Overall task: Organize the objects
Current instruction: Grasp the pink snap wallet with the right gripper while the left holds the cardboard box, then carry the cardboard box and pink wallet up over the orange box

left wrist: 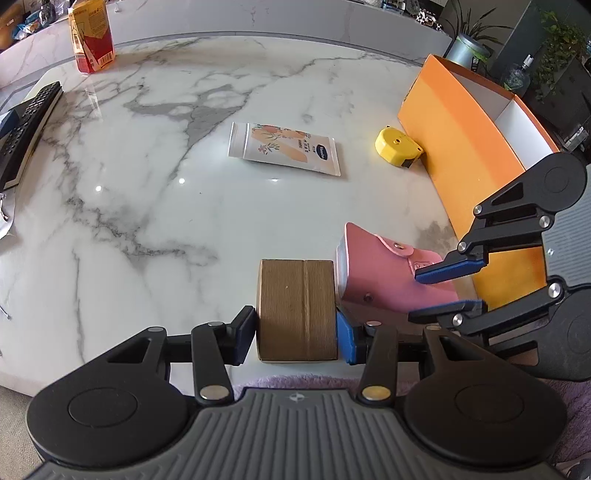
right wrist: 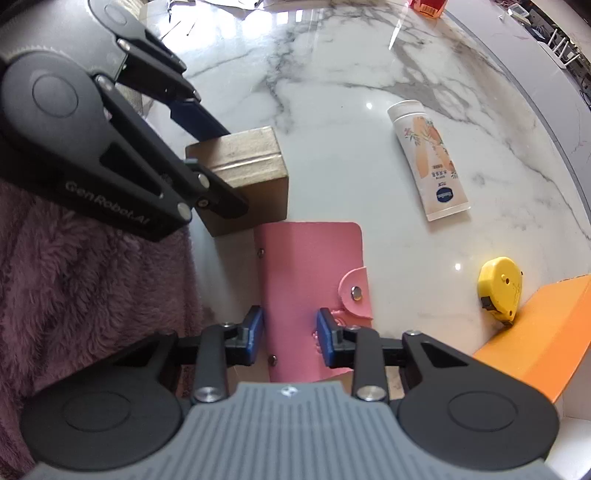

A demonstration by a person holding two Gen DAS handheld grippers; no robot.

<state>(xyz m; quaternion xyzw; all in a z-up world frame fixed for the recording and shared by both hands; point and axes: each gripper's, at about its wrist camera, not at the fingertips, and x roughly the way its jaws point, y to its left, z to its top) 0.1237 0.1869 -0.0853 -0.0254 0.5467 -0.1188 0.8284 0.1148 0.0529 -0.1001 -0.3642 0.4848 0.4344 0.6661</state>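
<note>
Grippers work side by side at the near edge of a white marble table (left wrist: 155,221). Left gripper (left wrist: 295,334) has its blue pads pressed against both sides of a brown cardboard box (left wrist: 297,310), gripping it. Just to its right, the right gripper (right wrist: 290,338) is closed on a pink snap-button card holder (right wrist: 310,280), which touches the box. Farther off lie a lotion tube (left wrist: 284,147) and a yellow tape measure (left wrist: 397,147), the latter against an orange box (left wrist: 458,147). A red carton (left wrist: 92,35) stands at the far left edge.
</note>
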